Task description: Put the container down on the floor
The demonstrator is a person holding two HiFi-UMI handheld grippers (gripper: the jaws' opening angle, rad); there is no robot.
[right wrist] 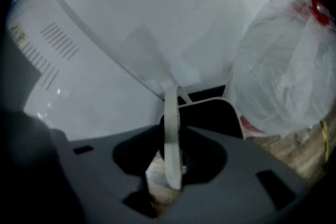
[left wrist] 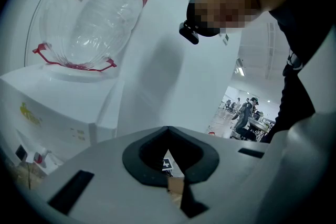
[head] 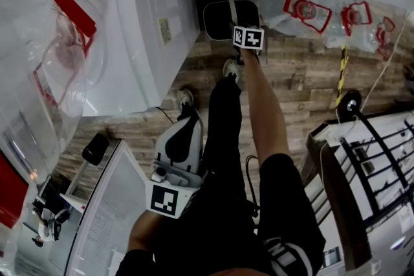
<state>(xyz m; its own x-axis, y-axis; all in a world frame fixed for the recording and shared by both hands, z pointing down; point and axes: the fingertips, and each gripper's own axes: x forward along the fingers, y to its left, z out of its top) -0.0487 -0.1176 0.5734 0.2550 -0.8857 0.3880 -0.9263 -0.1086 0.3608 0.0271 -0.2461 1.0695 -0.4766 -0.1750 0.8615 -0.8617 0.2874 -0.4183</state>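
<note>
The container (head: 217, 19) is a dark bin with a white rim, standing on the wood floor (head: 297, 84) beside the white water dispenser (head: 136, 29). Its white handle (head: 231, 10) stands upright. My right gripper (head: 238, 26) reaches down over it. In the right gripper view the handle (right wrist: 171, 123) runs up through the gap of the right gripper (right wrist: 170, 176), whose jaws stand wide and do not press it, so it is open. The bin's rim (right wrist: 223, 105) shows behind. My left gripper (head: 189, 119) hangs by my leg, shut and empty (left wrist: 176, 186).
Clear bagged water bottles with red handles (head: 310, 10) (right wrist: 283, 76) lie right of the container. An upturned bottle (left wrist: 100, 8) sits on the dispenser. A metal rack (head: 369, 158) stands at the right, with a black-and-yellow pole (head: 341, 71). My shoes (head: 185, 99) are on the floor.
</note>
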